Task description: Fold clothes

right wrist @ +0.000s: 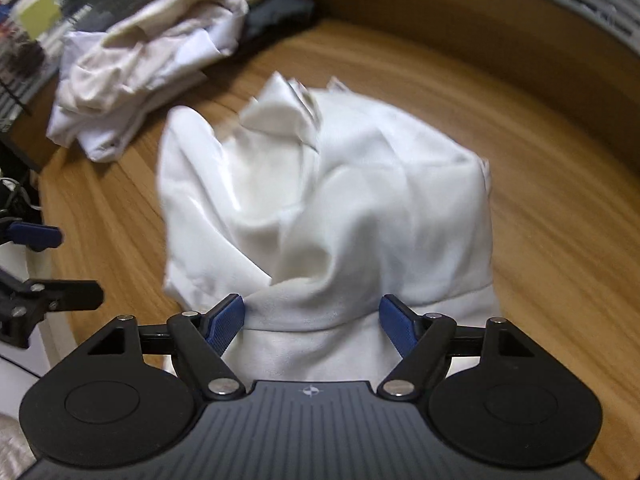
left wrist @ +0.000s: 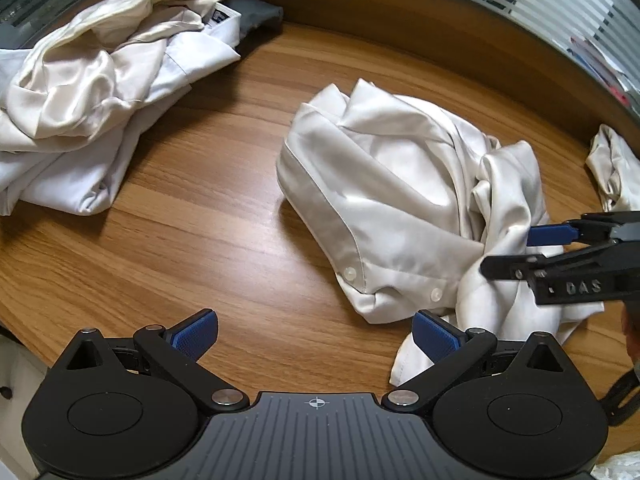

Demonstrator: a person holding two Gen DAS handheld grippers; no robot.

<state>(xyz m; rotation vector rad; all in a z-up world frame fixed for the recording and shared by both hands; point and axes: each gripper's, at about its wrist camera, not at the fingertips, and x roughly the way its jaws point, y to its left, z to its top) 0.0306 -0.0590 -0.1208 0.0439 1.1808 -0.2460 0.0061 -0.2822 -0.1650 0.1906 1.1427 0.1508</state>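
A crumpled white satin shirt (left wrist: 392, 184) (right wrist: 320, 208) with buttons along its placket lies on the wooden table (left wrist: 200, 220). My left gripper (left wrist: 316, 336) hovers near the shirt's front-left edge, open, with only bare wood between its blue pads; its right pad (left wrist: 436, 338) sits over a low fold of the shirt. My right gripper (right wrist: 312, 320) stands open over the shirt's near edge, a bunched fold lying between its pads. In the left wrist view, the right gripper (left wrist: 524, 252) reaches in from the right over the shirt. The left gripper (right wrist: 60, 264) shows at the left edge of the right wrist view.
A heap of cream and white garments (left wrist: 100, 92) (right wrist: 152, 60) lies at the back left, with a dark garment (left wrist: 256, 16) behind it. Another small crumpled cloth (left wrist: 616, 168) sits at the far right. Bare wood stretches between the heap and the shirt.
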